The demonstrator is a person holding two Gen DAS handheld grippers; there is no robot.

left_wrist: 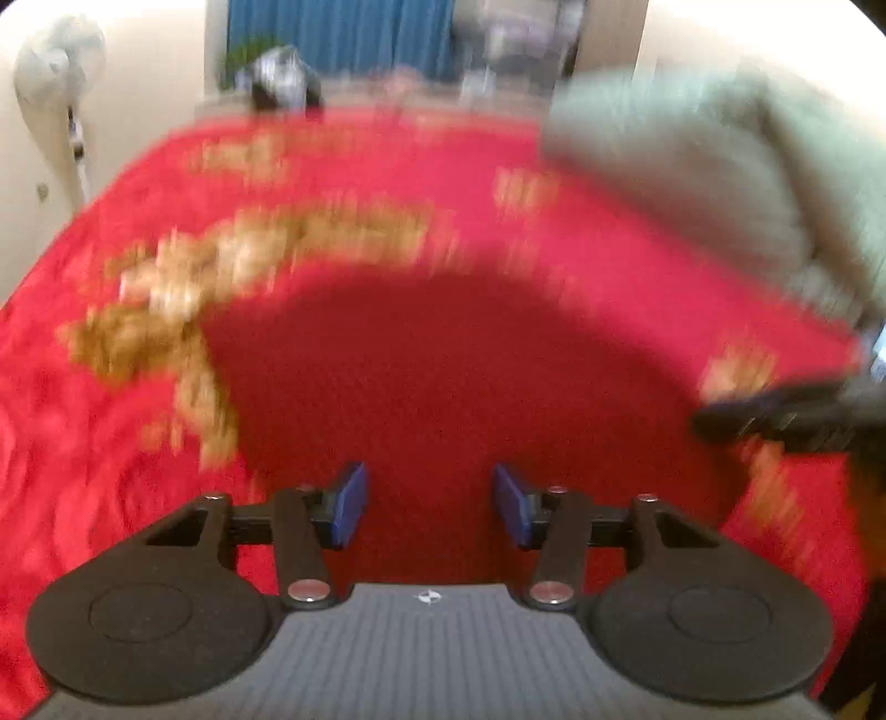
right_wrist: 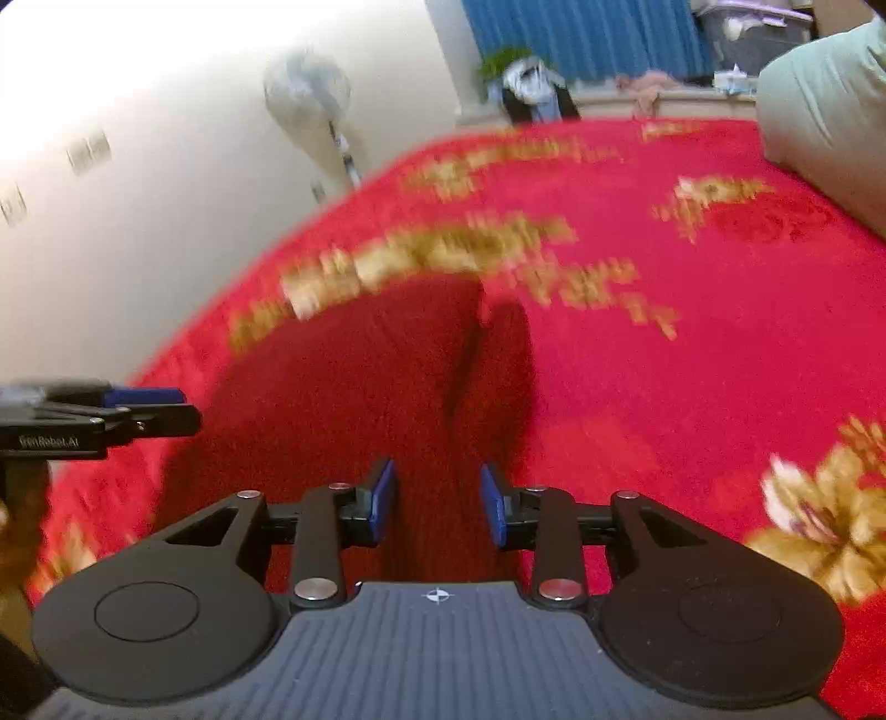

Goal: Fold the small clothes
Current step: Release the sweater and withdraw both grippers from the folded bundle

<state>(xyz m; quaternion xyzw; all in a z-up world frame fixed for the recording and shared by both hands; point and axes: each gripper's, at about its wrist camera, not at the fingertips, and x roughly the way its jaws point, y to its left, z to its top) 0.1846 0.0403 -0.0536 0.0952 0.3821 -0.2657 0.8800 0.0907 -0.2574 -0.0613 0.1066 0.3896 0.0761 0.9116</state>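
Both the left hand-held gripper (left_wrist: 429, 507) and right hand-held gripper (right_wrist: 437, 504) hang open and empty over the dark red garment (right_wrist: 354, 376) flat on the bed (right_wrist: 692, 343), apparently between folds; next, pinch an edge

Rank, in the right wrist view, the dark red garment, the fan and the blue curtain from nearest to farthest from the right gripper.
1. Dark red garment: on the bed, lying under and ahead of the right gripper.
2. Fan: standing beyond the bed's left edge, by the wall.
3. Blue curtain: at the room's far end.
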